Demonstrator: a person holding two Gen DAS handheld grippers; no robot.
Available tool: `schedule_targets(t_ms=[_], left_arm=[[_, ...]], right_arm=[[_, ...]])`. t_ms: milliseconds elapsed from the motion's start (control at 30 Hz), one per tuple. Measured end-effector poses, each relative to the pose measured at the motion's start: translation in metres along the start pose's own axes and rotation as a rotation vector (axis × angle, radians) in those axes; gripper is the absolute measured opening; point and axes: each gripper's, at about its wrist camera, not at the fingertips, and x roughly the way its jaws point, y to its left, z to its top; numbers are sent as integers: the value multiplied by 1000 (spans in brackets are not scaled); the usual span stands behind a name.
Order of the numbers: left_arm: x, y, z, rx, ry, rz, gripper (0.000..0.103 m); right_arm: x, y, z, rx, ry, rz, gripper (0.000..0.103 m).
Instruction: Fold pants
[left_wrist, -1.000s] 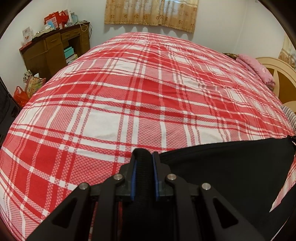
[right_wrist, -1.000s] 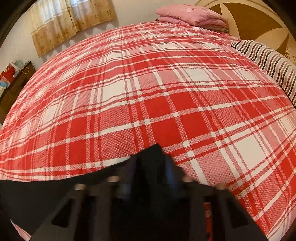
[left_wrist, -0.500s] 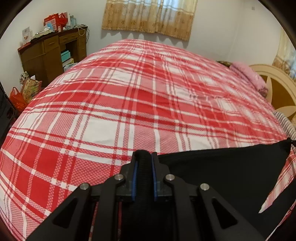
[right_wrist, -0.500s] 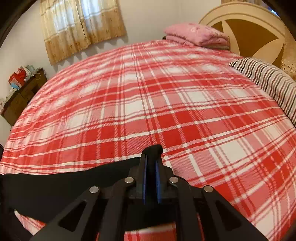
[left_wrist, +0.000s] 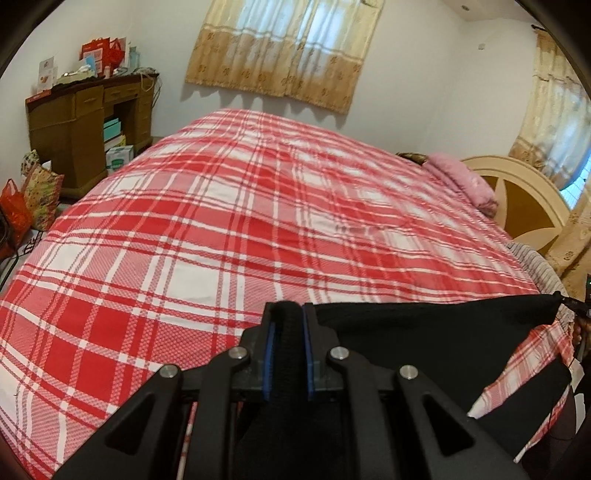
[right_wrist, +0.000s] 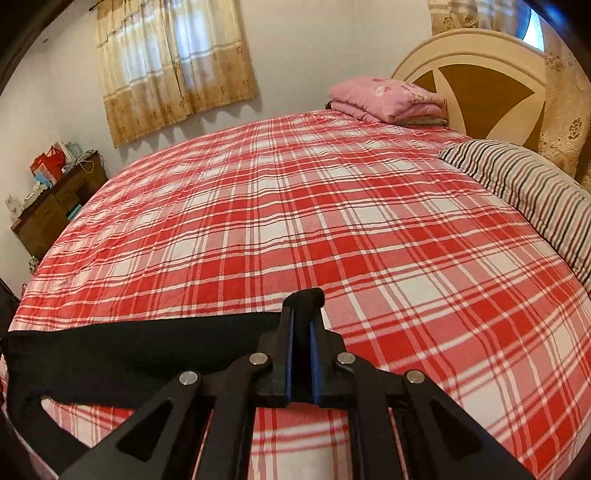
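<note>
Black pants (left_wrist: 424, 343) pinched at each end: left gripper (left_wrist: 288, 332) clamped on one corner, right gripper (right_wrist: 301, 332) on other. Stretched taut between, long axis left-right, lifted over near edge of plaid bed (right_wrist: 295, 221). Neither hand nearer. Beyond: striped pillow (right_wrist: 524, 184), headboard (right_wrist: 480, 77).

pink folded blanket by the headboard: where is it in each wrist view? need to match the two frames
Left wrist: the pink folded blanket sits at the right, mid-height, at the bed's far edge, left of the headboard.
Right wrist: the pink folded blanket is upper centre-right, stacked at the bed's far end, left of the headboard.
Shared landmark: the cream and brown headboard.
</note>
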Motion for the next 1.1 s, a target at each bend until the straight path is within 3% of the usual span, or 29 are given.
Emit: schedule_targets(t_ms=[433,733,1100], left_arm=[[-47,3,-12,10,-107,-130,12],[-73,14,-33,13,-158,-200,12],[-83,26,-82,15,-144,-240,12]], right_arm=[[-69,-23,-54,53,-98,60,7],[-96,-46,-102,88,-94,83,7],[-103,-71,-156,129,-50,93,7]])
